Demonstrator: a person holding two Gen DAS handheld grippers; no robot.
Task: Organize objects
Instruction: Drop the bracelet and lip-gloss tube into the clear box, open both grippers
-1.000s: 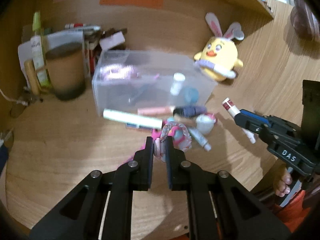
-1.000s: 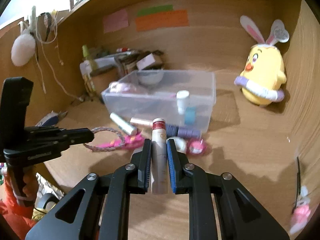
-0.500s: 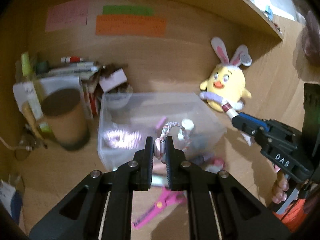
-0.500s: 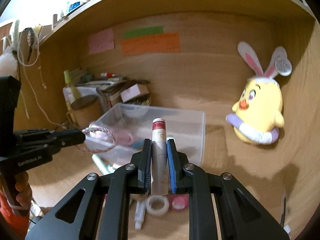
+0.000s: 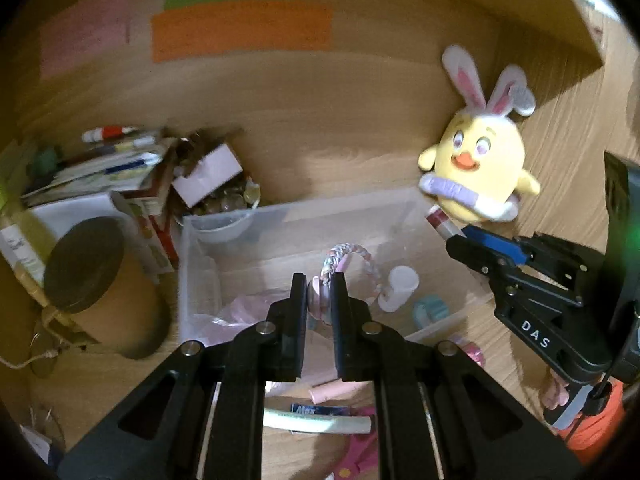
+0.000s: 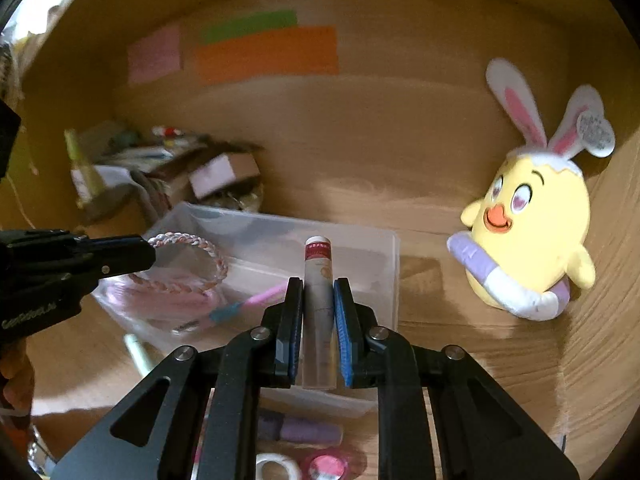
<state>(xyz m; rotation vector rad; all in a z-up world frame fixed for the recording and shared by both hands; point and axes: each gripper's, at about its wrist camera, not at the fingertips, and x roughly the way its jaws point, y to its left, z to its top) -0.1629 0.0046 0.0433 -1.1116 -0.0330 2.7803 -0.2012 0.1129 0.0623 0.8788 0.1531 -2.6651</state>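
Setting: a wooden desk alcove with pink, green and orange paper notes stuck on its back wall; the pictures are somewhat blurred.

Left gripper: black, two-fingered, held in a person's hand; its jaws are clenched on a braided pastel hair-tie loop; the loop sticks up and forward from the fingertips, hanging over the open box.

Right gripper: black with blue pads; its jaws are clamped on a slim white tube with a red band near its cap; the tube stands upright between the pads, its cap end rising past the fingertips, over the near wall of the box.

Box: a clear plastic rectangular storage box sits on the desk in front of both grippers; inside lie a pink bundle, a small white bottle, a teal item and, in the right wrist view, a pink pen-like stick.

Grippers to each other: in the left wrist view the right gripper reaches in from the right at the box's far right corner; in the right wrist view the left gripper reaches in from the left, its loop above the box's left half.

Loose items: before the box lie a pale green tube, a pink stick, pink scissors, a purple marker, a roll of white tape and a pink round item.

Surroundings: a yellow plush chick with bunny ears leans at the right; a brown cork-sided mug and a heap of papers and boxes stand at the left.
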